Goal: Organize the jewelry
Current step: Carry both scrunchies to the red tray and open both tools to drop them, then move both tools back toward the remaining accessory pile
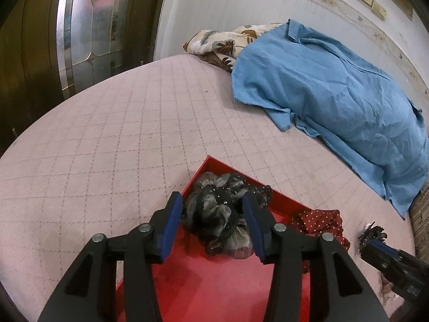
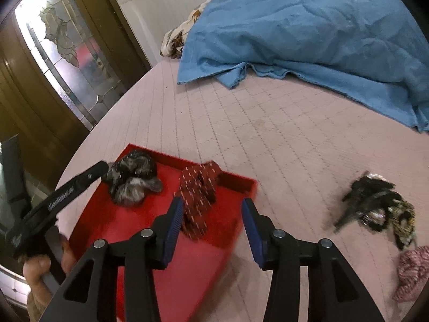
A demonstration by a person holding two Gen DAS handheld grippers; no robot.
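A red tray (image 1: pixel 203 281) (image 2: pixel 171 273) lies on the pink quilted bed. A grey-black scrunchie (image 1: pixel 217 212) (image 2: pixel 132 179) sits in its far corner. My left gripper (image 1: pixel 213 225) is open, its jaws on either side of that scrunchie; it also shows in the right wrist view (image 2: pixel 106 167). A red dotted scrunchie (image 1: pixel 321 222) (image 2: pixel 199 196) lies over the tray's far rim. My right gripper (image 2: pixel 213 228) is open and empty just above the tray's right edge, near the red scrunchie. A black and gold hair accessory (image 2: pixel 375 206) (image 1: pixel 371 232) lies on the bed to the right.
A pink knitted scrunchie (image 2: pixel 413 271) lies at the far right. A blue cloth (image 1: pixel 335 102) (image 2: pixel 308 26) covers a floral pillow (image 1: pixel 222 41) at the back of the bed. A wooden door with glass (image 1: pixel 88 26) stands to the left.
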